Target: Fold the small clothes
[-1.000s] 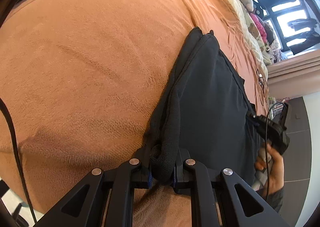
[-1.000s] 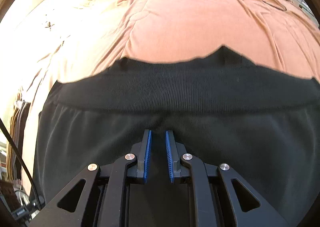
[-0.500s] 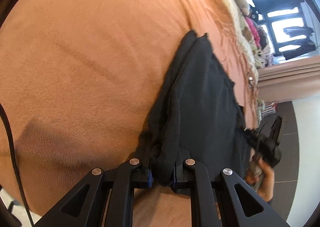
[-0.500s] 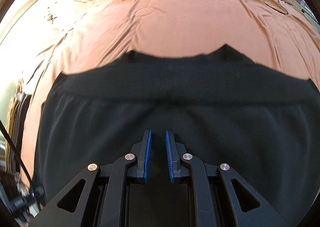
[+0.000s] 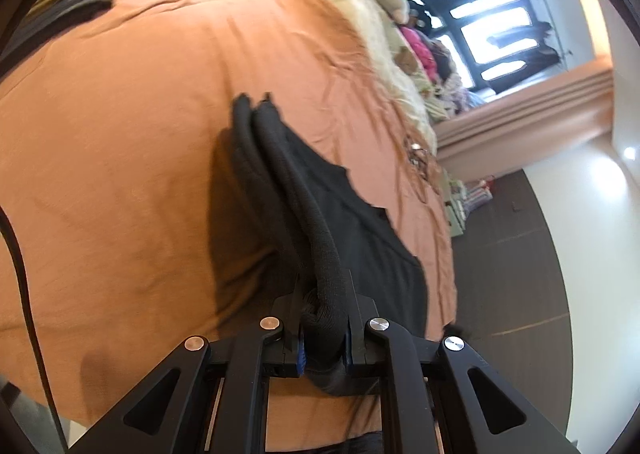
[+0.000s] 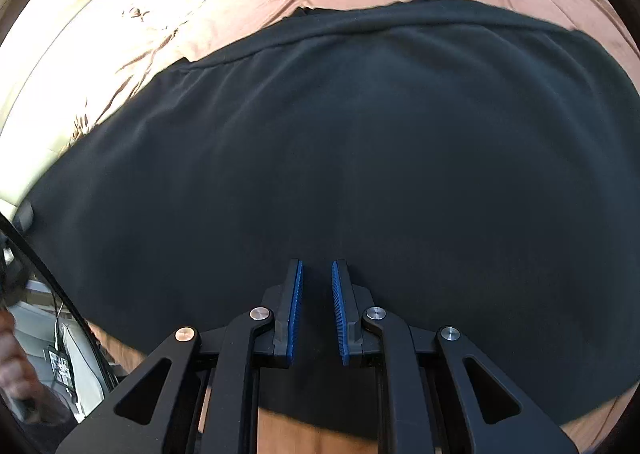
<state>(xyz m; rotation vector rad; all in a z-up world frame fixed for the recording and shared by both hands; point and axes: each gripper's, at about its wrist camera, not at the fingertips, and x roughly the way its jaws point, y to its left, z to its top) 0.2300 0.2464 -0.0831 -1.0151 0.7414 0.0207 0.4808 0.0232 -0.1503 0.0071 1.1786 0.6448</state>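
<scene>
Gripping the rolled waistband of the black shorts (image 5: 320, 254), my left gripper (image 5: 323, 338) is pinching the fabric tight between its blue pads and holding that edge raised above the orange bedspread (image 5: 120, 154). My right gripper (image 6: 316, 306) is standing over the flat dark cloth (image 6: 340, 134) with its fingers a narrow gap apart; I cannot tell whether any fabric is lying between them. The garment is draping across the bed.
</scene>
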